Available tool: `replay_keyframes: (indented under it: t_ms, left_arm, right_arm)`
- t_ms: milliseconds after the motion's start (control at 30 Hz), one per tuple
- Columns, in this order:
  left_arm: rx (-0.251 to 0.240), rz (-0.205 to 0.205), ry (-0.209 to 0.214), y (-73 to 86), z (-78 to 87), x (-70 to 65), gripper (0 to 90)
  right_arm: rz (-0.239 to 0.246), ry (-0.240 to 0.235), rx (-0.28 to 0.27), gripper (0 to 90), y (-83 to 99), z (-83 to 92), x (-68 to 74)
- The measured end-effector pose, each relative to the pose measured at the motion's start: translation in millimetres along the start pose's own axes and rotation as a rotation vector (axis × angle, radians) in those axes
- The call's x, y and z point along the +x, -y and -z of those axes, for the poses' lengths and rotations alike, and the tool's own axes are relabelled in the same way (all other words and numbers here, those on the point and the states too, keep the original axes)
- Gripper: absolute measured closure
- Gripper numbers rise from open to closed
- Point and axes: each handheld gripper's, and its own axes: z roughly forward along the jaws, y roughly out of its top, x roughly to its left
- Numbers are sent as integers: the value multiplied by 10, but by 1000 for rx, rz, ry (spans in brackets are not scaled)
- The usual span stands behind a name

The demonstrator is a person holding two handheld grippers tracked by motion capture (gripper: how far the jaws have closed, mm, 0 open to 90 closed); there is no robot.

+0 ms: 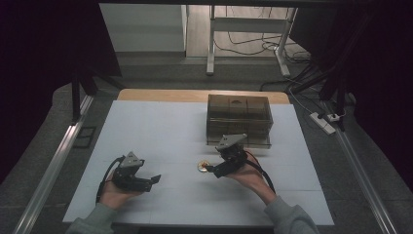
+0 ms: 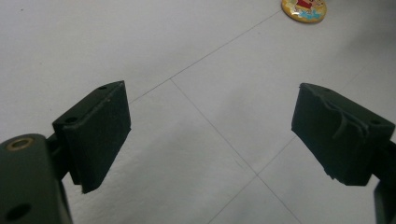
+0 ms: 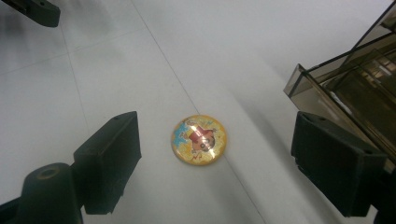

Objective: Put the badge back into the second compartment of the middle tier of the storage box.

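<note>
From above, my 2 forearms frame the white table point(image 1: 160, 122): the left gripper point(image 1: 155, 179) rests well apart from the badge point(image 1: 201, 166), the right gripper point(image 1: 210, 169) sits just beside it, and a smoky plastic box point(image 1: 238, 120) stands behind, with a dim floor, cables and a desk frame beyond. Along the left gripper's view its jaws gape wide over bare table, holding nothing, the badge point(image 2: 304, 9) far ahead. Along the right gripper's view the jaws stand wide and empty with the badge point(image 3: 199, 139) flat between them, so I judge I'm lining up the pick; next I must lower and close on its thin rim.

Round yellow cartoon badge point(image 3: 199, 140), glossy, lying flat on the white table point(image 3: 116, 70), face up
</note>
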Motion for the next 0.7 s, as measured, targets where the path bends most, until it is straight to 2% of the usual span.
replay_keyframes:
  t_ms: [700]
  left_arm:
    - [7, -6, 3, 0, -3, -1, 121]
  right_arm:
    - [28, -23, 71, 157, -39, -200, 29]
